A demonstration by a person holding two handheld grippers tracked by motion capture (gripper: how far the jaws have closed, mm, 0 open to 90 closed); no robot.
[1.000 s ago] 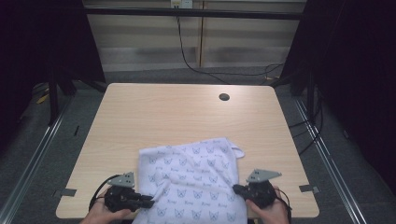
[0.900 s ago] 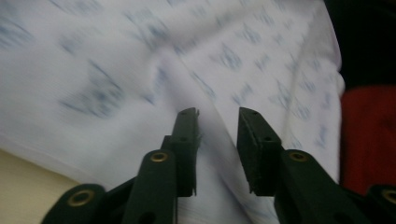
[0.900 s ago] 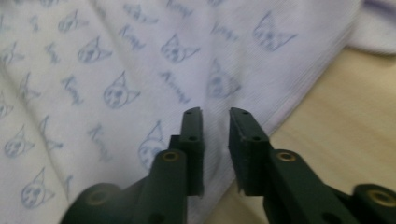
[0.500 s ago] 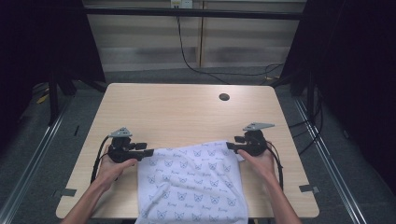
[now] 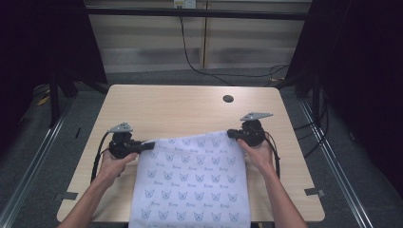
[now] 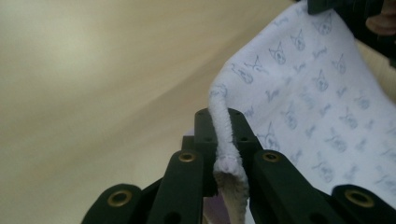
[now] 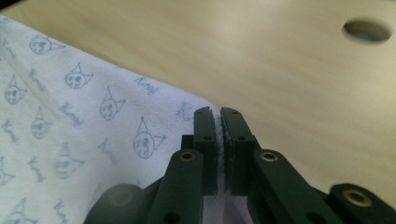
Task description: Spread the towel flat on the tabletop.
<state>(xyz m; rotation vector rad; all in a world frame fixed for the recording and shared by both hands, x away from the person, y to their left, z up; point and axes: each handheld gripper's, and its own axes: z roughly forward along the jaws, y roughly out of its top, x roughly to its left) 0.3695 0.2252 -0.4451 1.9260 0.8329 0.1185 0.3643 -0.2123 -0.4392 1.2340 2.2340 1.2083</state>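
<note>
Between the jaws of my left gripper (image 6: 219, 140) a thick rolled corner of the white terry towel printed with small blue fox faces (image 5: 192, 183) is pinched tight; the pile bulges out above the pads. My right gripper (image 7: 218, 140) clamps the other far corner, only a thin edge of cloth showing in the slit between its jaws. Both pairs of jaws have just been closing, and both now bite on cloth.

Outward from my fingers, the towel's far edge runs taut from my left gripper (image 5: 138, 146) to my right gripper (image 5: 236, 135), and the rest slopes back toward me and hangs off the near edge of the pale wooden table (image 5: 176, 109). A second ago the towel lay rumpled near me with my grippers at its sides; now they are farther out, lifted and spread apart, and the cloth is open and mostly smooth. I judge the spreading is nearly done; laying it flat comes next. Beyond my right fingers lies the table's round cable hole (image 5: 228, 99).
</note>
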